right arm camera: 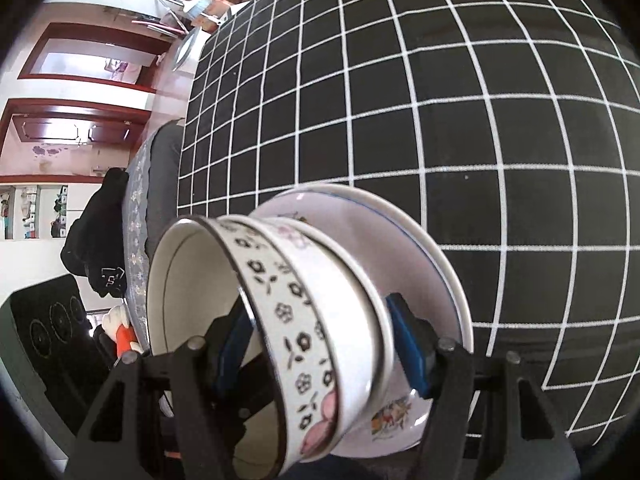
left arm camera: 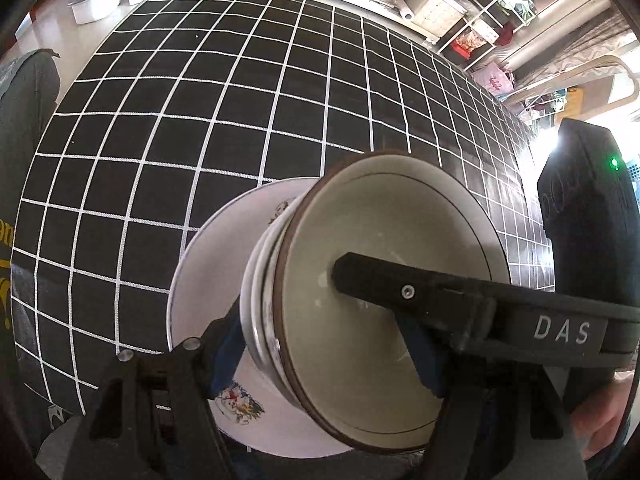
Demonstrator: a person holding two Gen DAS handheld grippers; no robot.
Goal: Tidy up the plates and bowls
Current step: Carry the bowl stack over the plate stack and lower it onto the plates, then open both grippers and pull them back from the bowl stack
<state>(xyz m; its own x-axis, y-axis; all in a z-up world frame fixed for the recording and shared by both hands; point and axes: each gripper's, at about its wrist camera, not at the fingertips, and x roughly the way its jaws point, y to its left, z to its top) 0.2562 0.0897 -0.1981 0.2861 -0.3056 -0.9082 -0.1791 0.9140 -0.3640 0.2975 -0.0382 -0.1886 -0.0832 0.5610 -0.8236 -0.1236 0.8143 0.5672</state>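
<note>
A stack of nested bowls stands over a white plate printed with small figures. The top bowl has a brown rim and black flowers outside. My left gripper is shut on the stack's near wall, one blue pad inside the top bowl and one outside. My right gripper is shut on the opposite wall the same way. Its inner finger, marked DAS, shows in the left wrist view. I cannot tell whether the bowls rest on the plate. A second plate rim shows beneath.
A black tablecloth with a white grid covers the table beyond the dishes. A grey cushioned chair stands at the table's edge. A white bin sits on the floor, and cluttered shelves stand behind.
</note>
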